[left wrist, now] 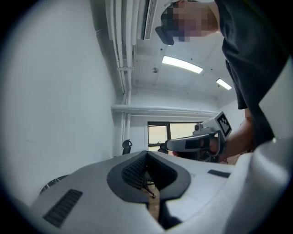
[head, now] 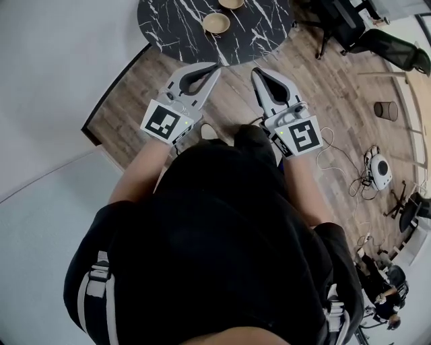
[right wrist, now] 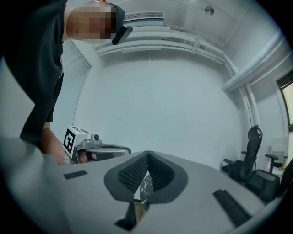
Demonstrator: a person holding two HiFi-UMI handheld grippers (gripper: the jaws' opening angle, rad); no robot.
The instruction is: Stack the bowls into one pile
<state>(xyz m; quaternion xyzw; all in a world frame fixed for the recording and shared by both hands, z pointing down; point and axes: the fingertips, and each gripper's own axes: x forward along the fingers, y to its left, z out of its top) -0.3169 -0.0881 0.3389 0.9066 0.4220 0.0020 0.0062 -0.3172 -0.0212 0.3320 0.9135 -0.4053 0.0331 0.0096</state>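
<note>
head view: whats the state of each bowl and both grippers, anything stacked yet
left gripper: shut, nothing between its jaws, pointing level
right gripper: shut, nothing between its jaws, pointing level
near bowl: upright on the table, empty, standing alone
far bowl: upright, partly cut off by the frame's edge, apart from the near bowl, not stacked

Office-type room: white walls, wood-plank floor [head: 323, 87], black swivel chairs [head: 345, 25], round marble-patterned tabletop [head: 176, 27], ceiling strip lights [left wrist: 182, 64], exposed pipes [left wrist: 120, 45] overhead.
</note>
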